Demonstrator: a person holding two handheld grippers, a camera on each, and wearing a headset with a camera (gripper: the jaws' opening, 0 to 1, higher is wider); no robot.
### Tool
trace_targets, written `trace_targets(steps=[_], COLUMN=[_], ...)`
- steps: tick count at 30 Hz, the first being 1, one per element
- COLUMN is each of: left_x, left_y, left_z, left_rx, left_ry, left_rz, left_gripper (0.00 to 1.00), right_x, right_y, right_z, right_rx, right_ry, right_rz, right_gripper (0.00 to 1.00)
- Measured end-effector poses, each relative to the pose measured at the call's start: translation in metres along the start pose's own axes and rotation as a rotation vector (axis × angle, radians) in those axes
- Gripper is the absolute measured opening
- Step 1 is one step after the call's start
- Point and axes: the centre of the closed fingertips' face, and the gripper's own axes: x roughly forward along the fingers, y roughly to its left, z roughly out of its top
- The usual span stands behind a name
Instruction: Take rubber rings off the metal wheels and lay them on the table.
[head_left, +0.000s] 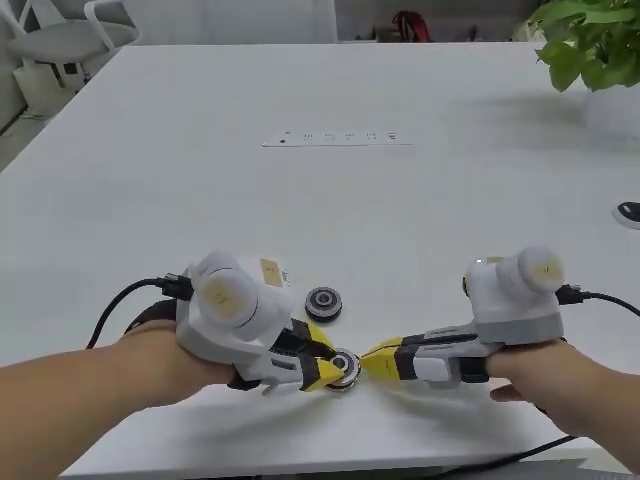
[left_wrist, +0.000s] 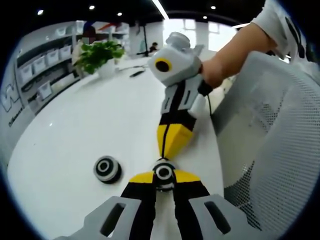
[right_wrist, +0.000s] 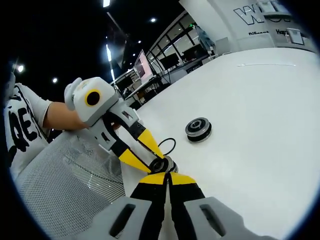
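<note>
Currently my left gripper (head_left: 328, 362) is clamped on a small metal wheel (head_left: 344, 366) over the table (head_left: 400, 220) edge, my right gripper (head_left: 368, 362) pinched narrow against its rim, another ringed wheel (head_left: 323, 302) lying just beyond

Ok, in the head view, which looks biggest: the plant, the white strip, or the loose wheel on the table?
1. plant, though cut off by the edge
2. white strip, long but thin
3. loose wheel, smallest though nearest

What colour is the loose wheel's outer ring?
Black; the wheel shows best in the left gripper view.
</note>
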Motion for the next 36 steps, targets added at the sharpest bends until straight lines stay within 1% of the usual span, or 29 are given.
trace_targets(steps=[1,11,21,36], left_x=[0.0001,0.0007,0.0011,0.0007], left_y=[0.0,0.0006,0.0002,0.0009], left_z=[0.0002,0.0004,0.0007,-0.0001], left_rx=[-0.002,-0.013,-0.013,-0.021], left_ry=[0.0,0.004,0.014,0.022], left_rz=[0.002,0.015,0.026,0.034], left_gripper=[0.12,0.12,0.12,0.12], right_x=[0.0007,0.0007,0.0009,0.0029], right_y=[-0.0002,0.0013,0.0048,0.0086], right_z=[-0.0005,0.0013,0.0025,0.0037], right_rx=[-0.014,0.016,-0.004,-0.027], right_ry=[0.004,-0.007,0.002,0.017], right_rz=[-0.003,-0.001,-0.006,0.003], right_gripper=[0.0,0.0,0.0,0.0])
